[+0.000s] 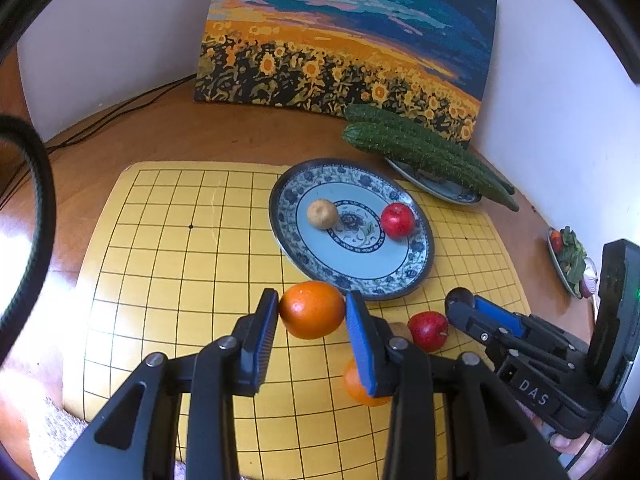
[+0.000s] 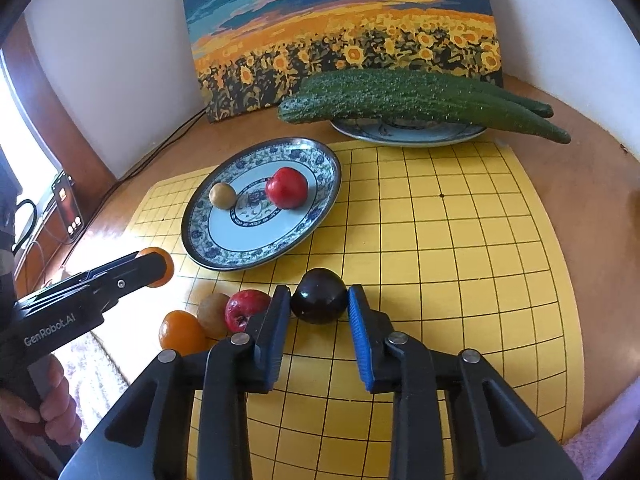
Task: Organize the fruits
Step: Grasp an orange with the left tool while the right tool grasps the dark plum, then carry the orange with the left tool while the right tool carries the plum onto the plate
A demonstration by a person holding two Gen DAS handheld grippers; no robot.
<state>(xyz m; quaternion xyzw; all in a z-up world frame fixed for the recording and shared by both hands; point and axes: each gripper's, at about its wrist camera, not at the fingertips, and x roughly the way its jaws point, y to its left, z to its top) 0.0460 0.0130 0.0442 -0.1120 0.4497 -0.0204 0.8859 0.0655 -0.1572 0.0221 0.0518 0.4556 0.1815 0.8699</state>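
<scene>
At the centre of the left wrist view, the left gripper (image 1: 312,312) grasps an orange (image 1: 311,309) between its fingers, just below the patterned plate (image 1: 420,276), which already carries a red fruit (image 1: 397,220) and a brownish one (image 1: 322,213). In the right wrist view, the right gripper (image 2: 319,304) brackets a dark plum (image 2: 319,301); whether it is clenched I cannot tell. Judged step: carrying fruit to the plate. Next, the orange needs lifting over the rim and releasing on a bare patch.
</scene>
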